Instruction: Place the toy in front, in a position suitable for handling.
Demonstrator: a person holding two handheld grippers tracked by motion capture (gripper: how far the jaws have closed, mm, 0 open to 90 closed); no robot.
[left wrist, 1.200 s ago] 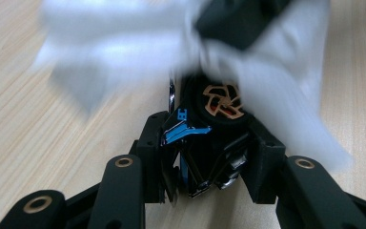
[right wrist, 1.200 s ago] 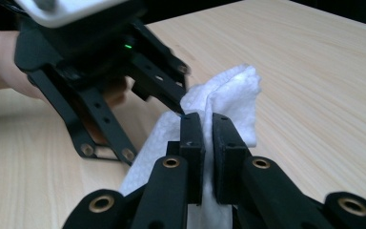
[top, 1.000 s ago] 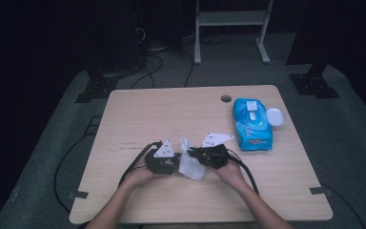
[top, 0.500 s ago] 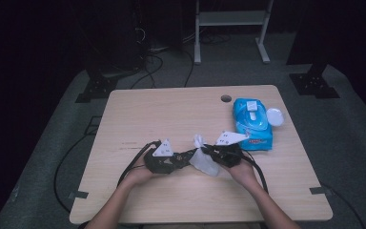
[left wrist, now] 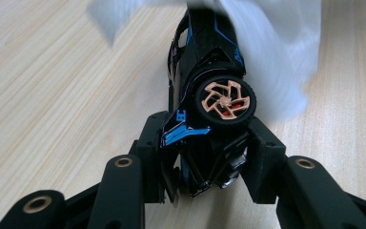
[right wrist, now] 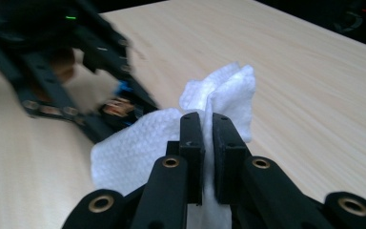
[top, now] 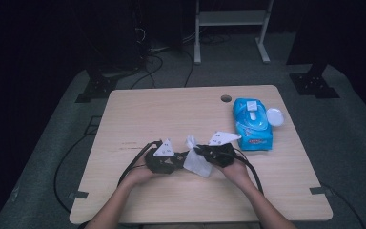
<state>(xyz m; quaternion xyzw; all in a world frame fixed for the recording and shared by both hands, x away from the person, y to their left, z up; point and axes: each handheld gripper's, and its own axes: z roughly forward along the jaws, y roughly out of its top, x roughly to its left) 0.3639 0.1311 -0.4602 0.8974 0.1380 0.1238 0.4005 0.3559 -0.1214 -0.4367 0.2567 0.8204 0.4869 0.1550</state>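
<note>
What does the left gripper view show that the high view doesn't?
Left gripper view: the toy car, black with blue trim and a copper-spoked wheel, clamped between the left hand-held gripper's jaws.

High view: the blue wipes pack with its lid flipped open, the person's forearms, and the right hand-held gripper meeting the left one.

Both: the white wipe against the car, and the wooden table.

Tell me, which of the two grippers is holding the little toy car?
The left gripper clamps the black toy car. The right gripper pinches a white wipe instead.
</note>
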